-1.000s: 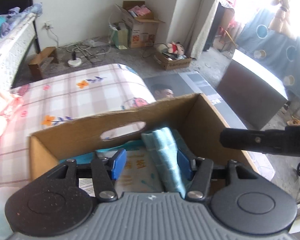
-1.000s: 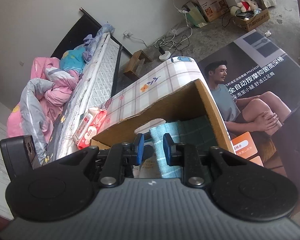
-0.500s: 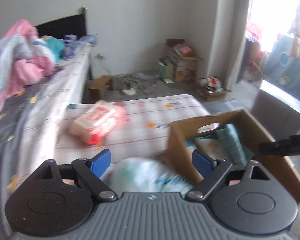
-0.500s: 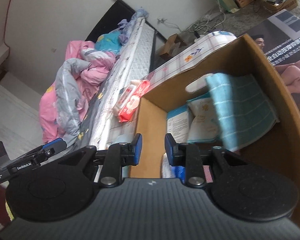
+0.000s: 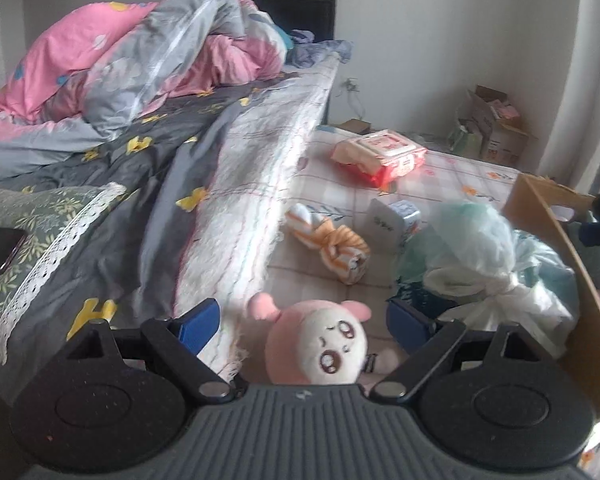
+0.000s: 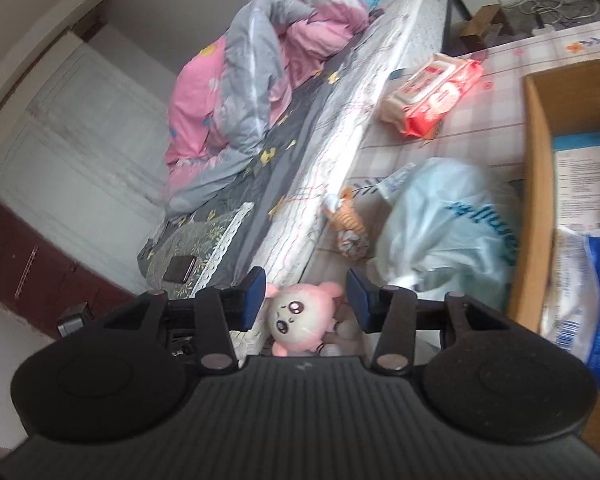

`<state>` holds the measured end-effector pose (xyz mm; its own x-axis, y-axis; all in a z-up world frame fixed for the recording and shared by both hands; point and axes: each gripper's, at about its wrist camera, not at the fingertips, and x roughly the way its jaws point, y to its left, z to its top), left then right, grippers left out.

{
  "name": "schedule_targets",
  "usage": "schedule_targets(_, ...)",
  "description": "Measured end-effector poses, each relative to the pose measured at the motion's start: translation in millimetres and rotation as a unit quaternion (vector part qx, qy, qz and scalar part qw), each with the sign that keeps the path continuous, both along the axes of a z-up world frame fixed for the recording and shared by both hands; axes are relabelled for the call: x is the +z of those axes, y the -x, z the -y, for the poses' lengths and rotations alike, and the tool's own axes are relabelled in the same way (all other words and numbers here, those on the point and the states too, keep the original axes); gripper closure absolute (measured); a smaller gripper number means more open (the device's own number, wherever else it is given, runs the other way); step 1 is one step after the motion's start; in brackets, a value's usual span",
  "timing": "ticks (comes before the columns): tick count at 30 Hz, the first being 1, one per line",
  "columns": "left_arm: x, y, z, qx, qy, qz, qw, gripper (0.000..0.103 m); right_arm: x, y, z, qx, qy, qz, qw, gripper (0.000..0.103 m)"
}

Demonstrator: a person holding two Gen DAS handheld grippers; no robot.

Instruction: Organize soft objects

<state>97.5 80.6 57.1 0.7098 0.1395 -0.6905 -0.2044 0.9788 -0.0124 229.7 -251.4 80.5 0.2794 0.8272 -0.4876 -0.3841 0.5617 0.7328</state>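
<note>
Left gripper (image 5: 300, 326), black body with blue pads, jaws spread wide and nothing clamped; round pink-and-white plush toy with a cartoon face (image 5: 318, 346) lies on the checked floral mat (image 5: 452, 176) below, seen between the blue pads (image 5: 199, 325) but not pressed by them. Right gripper (image 6: 306, 296) same build, jaws opening, partway apart, empty; the same plush toy (image 6: 298, 318) shows in its gap too, pads not touching it. Toy sits right at the foot of the white quilted mattress edge (image 5: 260, 184). Farther along the mat: rolled orange-and-white striped cloth bundle (image 5: 328, 240), small white-and-blue pack (image 5: 394, 218), red-and-white soft wipes pack (image 5: 380, 152) well beyond. Knotted pale blue-green translucent plastic bag (image 5: 488, 256) stuffed full, just beside the brown cardboard box (image 5: 556, 236), touching or nearly touching its wall, can't tell which. In the right wrist view the box (image 6: 534, 184) holds white and blue packets (image 6: 580, 184). On the bed: crumpled pink-and-grey duvet (image 5: 140, 52), dark grey sheet with yellow prints (image 5: 140, 160), green floral pillow with lace trim (image 5: 28, 224) with a dark phone (image 6: 179, 269) lying on it.
</note>
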Motion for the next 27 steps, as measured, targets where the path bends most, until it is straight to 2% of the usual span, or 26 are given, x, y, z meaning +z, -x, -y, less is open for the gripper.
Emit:
schedule_targets(2,-11,-1,-15,0.012,0.022,-0.002,0.9997,0.016,-1,1,-33,0.024,0.009,0.009,1.0,0.057)
schedule_targets(4,-21,-5,-32,0.024,0.051,-0.008,0.9984,0.024,-8,5,-67,0.047,0.023,0.013,0.999,0.056)
schedule_targets(6,-29,-12,-45,0.034,0.07,-0.011,0.9969,0.034,-18,10,-101,0.067,0.052,0.022,0.996,0.053)
schedule_targets(7,-31,-15,-51,0.038,0.078,-0.015,0.9962,0.035,-24,14,-115,0.076,0.067,0.027,0.994,0.051)
schedule_targets(10,-41,-27,-65,0.041,0.115,-0.026,0.9921,0.04,-38,26,-155,0.105,0.103,0.048,0.988,0.039)
schedule_targets(12,-45,-33,-71,0.038,0.13,-0.032,0.9902,0.042,-47,31,-176,0.124,0.114,0.058,0.984,0.027)
schedule_targets(16,-53,-44,-69,0.035,0.129,-0.04,0.9903,0.048,-65,34,-209,0.143,0.14,0.073,0.977,0.02)
schedule_targets(18,-58,-50,-69,0.036,0.129,-0.048,0.9898,0.055,-75,31,-219,0.145,0.156,0.08,0.974,0.017)
schedule_targets(21,-65,-57,-69,0.038,0.13,-0.055,0.9892,0.066,-91,24,-231,0.141,0.174,0.082,0.971,0.017)
schedule_targets(25,-67,-61,-69,0.039,0.125,-0.051,0.9901,0.072,-105,17,-241,0.136,0.185,0.081,0.97,0.017)
schedule_targets(27,-69,-63,-68,0.039,0.12,-0.052,0.9907,0.079,-111,15,-244,0.139,0.188,0.077,0.969,0.017)
